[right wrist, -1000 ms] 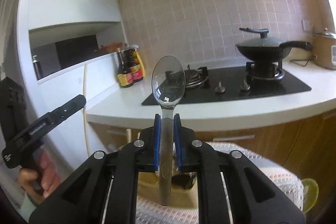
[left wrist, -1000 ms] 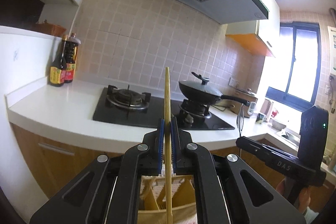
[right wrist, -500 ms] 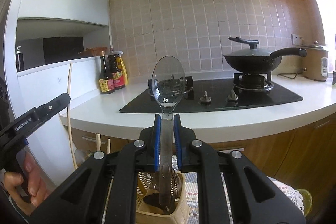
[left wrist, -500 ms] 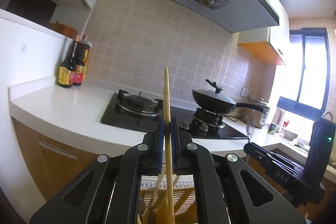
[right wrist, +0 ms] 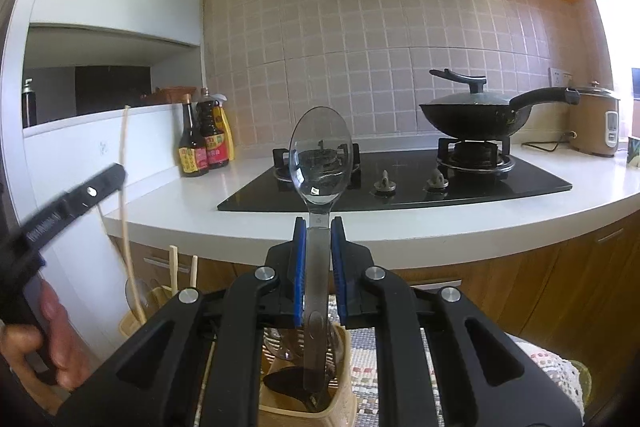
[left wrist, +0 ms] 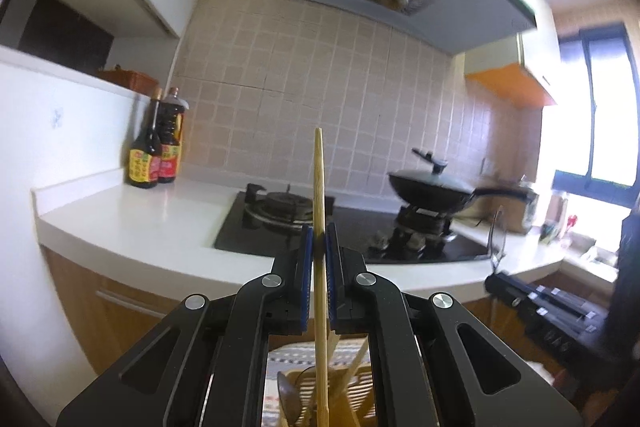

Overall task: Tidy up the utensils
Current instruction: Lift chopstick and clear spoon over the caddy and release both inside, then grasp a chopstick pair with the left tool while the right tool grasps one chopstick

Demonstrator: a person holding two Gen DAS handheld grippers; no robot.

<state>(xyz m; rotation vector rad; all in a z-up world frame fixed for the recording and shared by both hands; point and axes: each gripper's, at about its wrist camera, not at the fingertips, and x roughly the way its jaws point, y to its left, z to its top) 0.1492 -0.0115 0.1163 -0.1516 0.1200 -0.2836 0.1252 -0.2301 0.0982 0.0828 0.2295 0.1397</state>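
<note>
My left gripper (left wrist: 319, 241) is shut on a wooden chopstick (left wrist: 319, 187) that stands upright, its lower end reaching down into a beige slotted utensil holder (left wrist: 356, 383) with several chopsticks and a spoon inside. My right gripper (right wrist: 319, 231) is shut on the handle of a clear plastic spoon (right wrist: 321, 151), bowl up, handle end hanging over a beige holder compartment (right wrist: 340, 405) that holds dark utensils. In the right wrist view the left gripper (right wrist: 100, 183) shows at far left with its chopstick (right wrist: 125, 163), held by a person's hand (right wrist: 56, 331).
A white counter (right wrist: 440, 223) carries a black gas hob (right wrist: 400, 183), a lidded wok (right wrist: 476, 115), sauce bottles (right wrist: 204, 143) and a rice cooker (right wrist: 596, 123). A woven cloth (right wrist: 540, 367) lies under the holder. Wooden cabinets stand below, a range hood above.
Both grippers have come lower with their utensils; the chopstick and the spoon handle now hang closer over the holder. The views have tilted upward a little.
</note>
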